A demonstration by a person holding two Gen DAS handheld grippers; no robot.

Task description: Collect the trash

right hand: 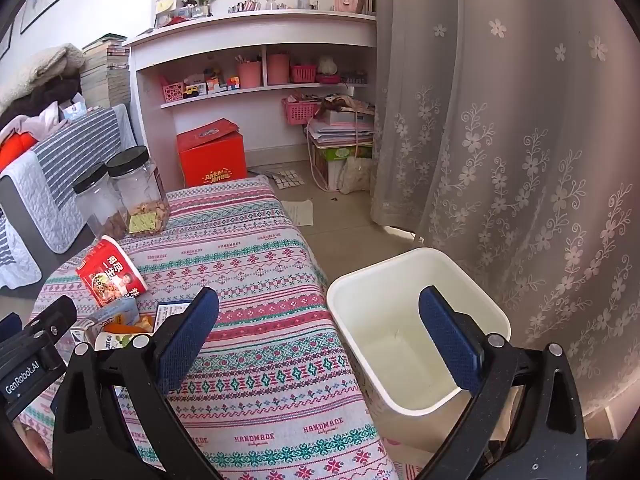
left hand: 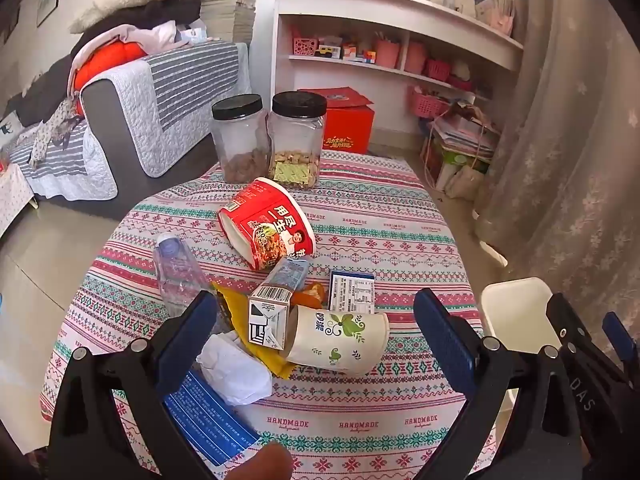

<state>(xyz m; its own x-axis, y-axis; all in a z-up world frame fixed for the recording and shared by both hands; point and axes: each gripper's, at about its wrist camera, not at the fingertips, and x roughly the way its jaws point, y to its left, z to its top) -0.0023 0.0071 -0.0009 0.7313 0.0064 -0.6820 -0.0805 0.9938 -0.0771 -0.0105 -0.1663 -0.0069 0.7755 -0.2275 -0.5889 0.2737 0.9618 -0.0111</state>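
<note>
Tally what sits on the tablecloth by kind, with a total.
Jars: 2
Noodle bowl: 1
Paper cup: 1
Bottle: 1
Cartons: 2
Small box: 1
Tissue: 1
Yellow wrapper: 1
Orange peel: 1
Blue leaflet: 1
Total: 12

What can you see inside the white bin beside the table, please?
The white bin looks empty: bare pale walls and floor, no trash visible in it. The right gripper's finger covers part of the interior, and the near corner is hidden, so a small scrap there cannot be ruled out.
</note>
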